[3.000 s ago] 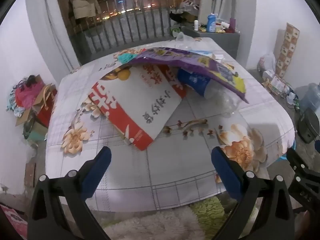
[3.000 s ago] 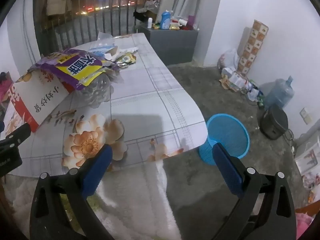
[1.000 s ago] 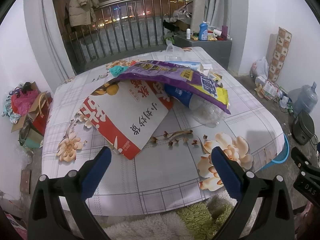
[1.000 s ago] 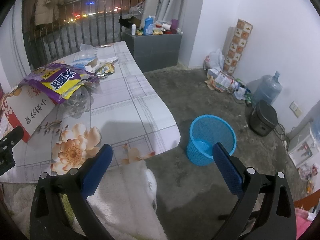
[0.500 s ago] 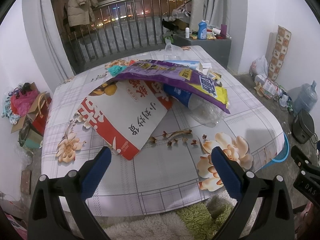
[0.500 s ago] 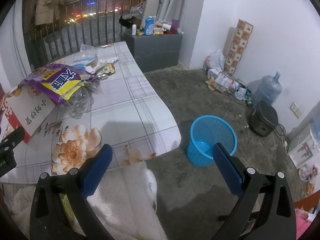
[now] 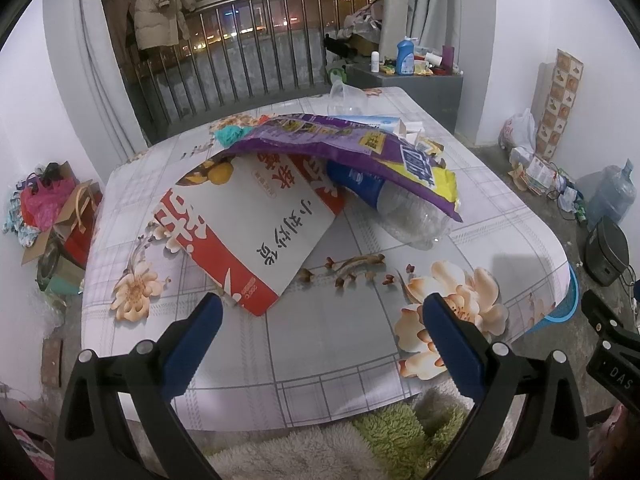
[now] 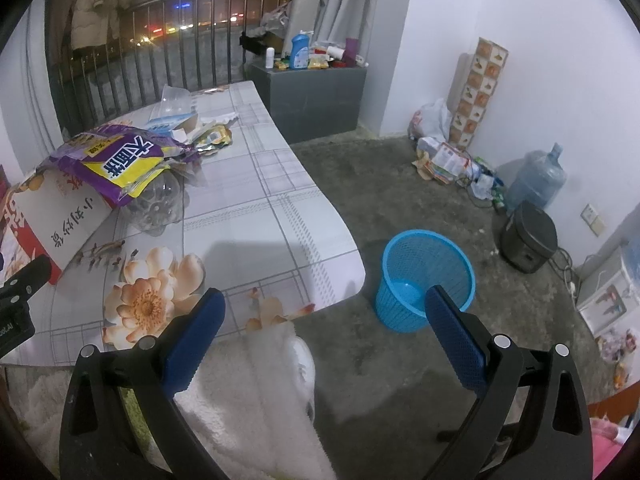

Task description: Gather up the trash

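A pile of trash lies on the flowered table [image 7: 328, 344]: a red and white paper bag [image 7: 256, 228], a purple and yellow snack bag [image 7: 360, 152] draped over a clear plastic bottle [image 7: 404, 212], and small wrappers [image 8: 212, 136] behind. The pile also shows at the left in the right wrist view [image 8: 116, 164]. My left gripper [image 7: 320, 320] is open and empty, held back over the table's near edge. My right gripper [image 8: 324, 312] is open and empty, off the table's right corner. A blue mesh bin [image 8: 426, 280] stands on the floor to the right of the table.
A clear plastic container [image 7: 346, 98] sits at the table's far end. A grey cabinet [image 8: 316, 96] with bottles stands behind. A water jug [image 8: 536, 180], a dark appliance [image 8: 528, 236] and floor clutter line the right wall. A fluffy white cover [image 8: 248, 396] lies under the grippers.
Both grippers have drawn back and risen over the three seconds, so the table and the bin look farther away. In the last half second hardly anything moved. Both stay open.
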The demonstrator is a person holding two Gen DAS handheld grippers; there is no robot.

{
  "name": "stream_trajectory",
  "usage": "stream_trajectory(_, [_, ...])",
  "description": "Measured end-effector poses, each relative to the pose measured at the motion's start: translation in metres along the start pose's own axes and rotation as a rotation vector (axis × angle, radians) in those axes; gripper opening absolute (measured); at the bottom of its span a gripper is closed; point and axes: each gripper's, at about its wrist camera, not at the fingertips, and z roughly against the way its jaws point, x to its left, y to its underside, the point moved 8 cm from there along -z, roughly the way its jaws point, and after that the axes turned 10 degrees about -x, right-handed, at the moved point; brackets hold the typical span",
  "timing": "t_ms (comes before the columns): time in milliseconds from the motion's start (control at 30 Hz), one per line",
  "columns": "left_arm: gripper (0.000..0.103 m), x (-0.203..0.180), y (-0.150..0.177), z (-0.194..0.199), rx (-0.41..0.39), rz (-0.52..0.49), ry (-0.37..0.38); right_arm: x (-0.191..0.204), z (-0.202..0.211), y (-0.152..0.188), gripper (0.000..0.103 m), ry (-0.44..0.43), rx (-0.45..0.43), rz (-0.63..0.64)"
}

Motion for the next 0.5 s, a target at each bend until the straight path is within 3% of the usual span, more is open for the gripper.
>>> stream_trajectory(333, [0.098,0.004,-0.001,-0.003,-0.005,0.005,0.015,0.011,-0.005,-0.003,0.095,-0.018,-0.001,-0.001])
stream_trajectory(500, [0.098,0.018,-0.030,-0.004,-0.072,0.009,0.043,0.024,-0.011,-0.036,0.095,-0.043,-0.056,0.004])
